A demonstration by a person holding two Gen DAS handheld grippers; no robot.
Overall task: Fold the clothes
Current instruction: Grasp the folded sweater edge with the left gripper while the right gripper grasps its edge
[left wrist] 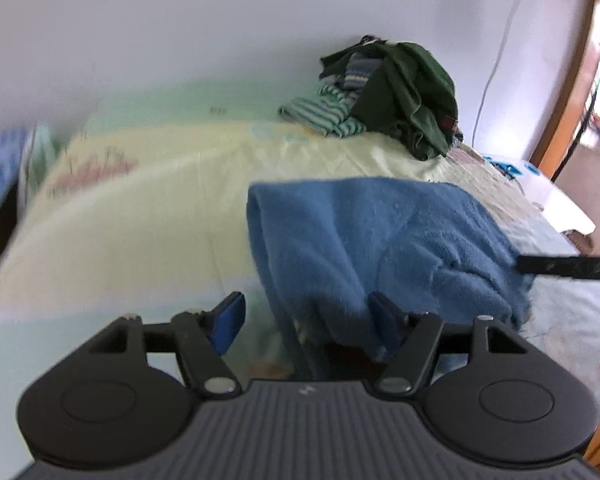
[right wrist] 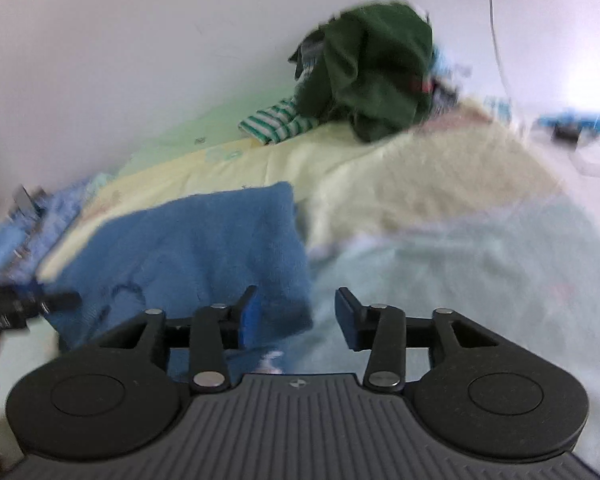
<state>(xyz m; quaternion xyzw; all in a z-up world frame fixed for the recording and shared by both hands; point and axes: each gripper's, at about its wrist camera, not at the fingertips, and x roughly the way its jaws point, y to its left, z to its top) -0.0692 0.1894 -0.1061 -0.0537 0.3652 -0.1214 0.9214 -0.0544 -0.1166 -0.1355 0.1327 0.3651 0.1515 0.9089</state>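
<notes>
A blue fleece garment (left wrist: 380, 236) lies partly folded on the bed; it also shows in the right wrist view (right wrist: 204, 248). My left gripper (left wrist: 306, 318) is open, its jaws wide apart at the garment's near left edge, with nothing between them. My right gripper (right wrist: 296, 312) is open over the garment's near right corner, empty. The right gripper's finger shows as a dark bar at the right of the left wrist view (left wrist: 568, 266). The left gripper shows at the left edge of the right wrist view (right wrist: 16, 306).
A pile of clothes with a dark green garment (left wrist: 412, 96) and a striped green-white piece (left wrist: 324, 114) sits at the far side against the white wall. The pale yellow and mint bedsheet (left wrist: 140, 216) covers the bed. A blue patterned cloth (right wrist: 28, 224) lies at the left.
</notes>
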